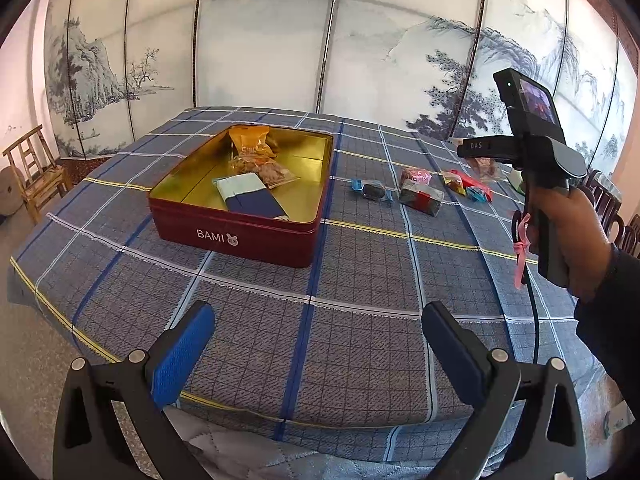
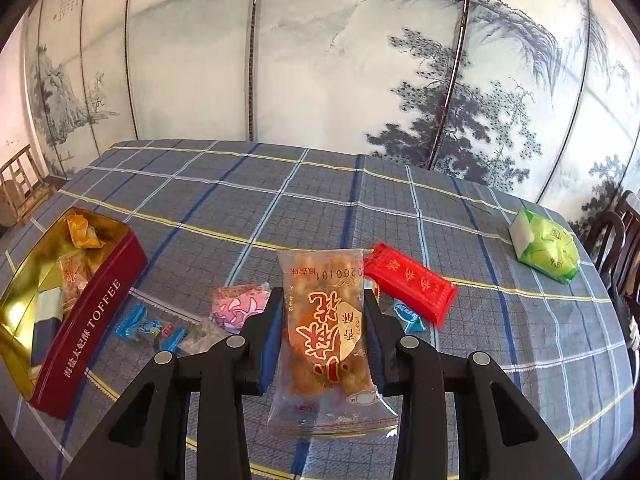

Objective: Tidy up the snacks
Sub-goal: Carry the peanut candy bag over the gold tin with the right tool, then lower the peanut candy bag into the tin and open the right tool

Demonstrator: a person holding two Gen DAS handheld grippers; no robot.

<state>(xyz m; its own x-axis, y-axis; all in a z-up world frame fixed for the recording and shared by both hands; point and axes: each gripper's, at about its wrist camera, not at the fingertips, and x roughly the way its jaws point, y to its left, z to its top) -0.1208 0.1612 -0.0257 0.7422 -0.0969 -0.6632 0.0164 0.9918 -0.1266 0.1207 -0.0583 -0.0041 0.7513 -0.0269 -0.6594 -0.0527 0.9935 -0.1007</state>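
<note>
A red tin [image 1: 236, 236] with a gold inside stands open on the checked tablecloth; it holds an orange packet [image 1: 248, 138], a clear snack bag [image 1: 266, 170] and a blue-and-white packet [image 1: 248, 196]. The tin also shows at the left of the right wrist view [image 2: 92, 312]. My right gripper [image 2: 324, 320] is shut on a clear packet of fried dough twists [image 2: 326, 340] and holds it above the table. My left gripper [image 1: 318, 344] is open and empty over the near part of the table. The right gripper's body [image 1: 536, 136] shows at the right of the left wrist view.
Loose snacks lie right of the tin: a blue-wrapped candy [image 2: 150, 328], a pink packet [image 2: 238, 306], a red packet [image 2: 410, 282], a small blue candy [image 2: 408, 314] and a green packet [image 2: 546, 250] far right. Wooden chairs [image 1: 34, 172] stand beside the table, a painted screen behind.
</note>
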